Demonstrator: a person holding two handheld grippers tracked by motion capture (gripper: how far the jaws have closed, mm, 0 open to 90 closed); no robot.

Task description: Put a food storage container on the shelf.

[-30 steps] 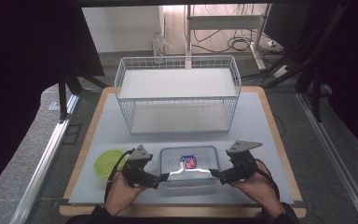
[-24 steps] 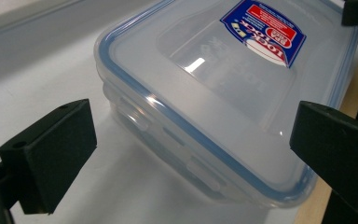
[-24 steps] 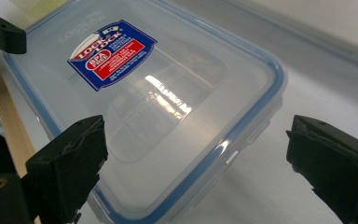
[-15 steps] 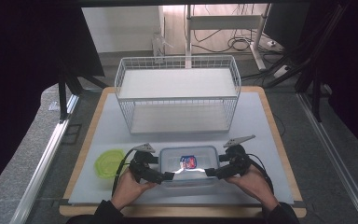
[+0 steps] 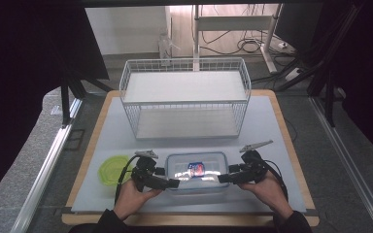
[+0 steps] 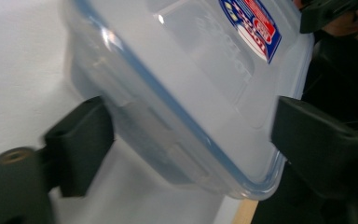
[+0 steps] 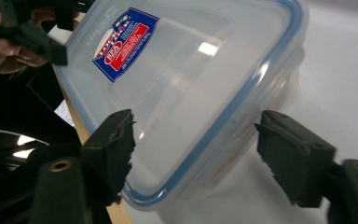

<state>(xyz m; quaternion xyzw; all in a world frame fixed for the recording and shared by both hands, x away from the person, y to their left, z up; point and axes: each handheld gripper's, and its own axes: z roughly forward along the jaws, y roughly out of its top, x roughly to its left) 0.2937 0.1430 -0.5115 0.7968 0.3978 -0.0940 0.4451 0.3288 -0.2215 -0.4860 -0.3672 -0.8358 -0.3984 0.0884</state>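
A clear plastic container [image 5: 196, 170] with a blue-rimmed lid and a red and blue sticker sits near the table's front edge. My left gripper [image 5: 174, 183] is at its left front corner. In the left gripper view the container [image 6: 191, 84] lies between the jaws of my left gripper [image 6: 191, 140], which have just been closing and stand close to its wall and lid. My right gripper [image 5: 222, 178] is at the right end. Its jaws have also been closing. In the right gripper view my right gripper [image 7: 200, 144] straddles the container [image 7: 191, 84], with a gap at one jaw.
A white wire basket [image 5: 184, 103] stands behind the container at the middle of the table. A round green lid [image 5: 114, 170] lies flat to the left of my left hand. The wooden table edge [image 5: 189, 218] runs just in front of both hands.
Both grippers' jaws have narrowed around the container's ends. The hands have tilted down a little and stayed in place. The container has not moved.
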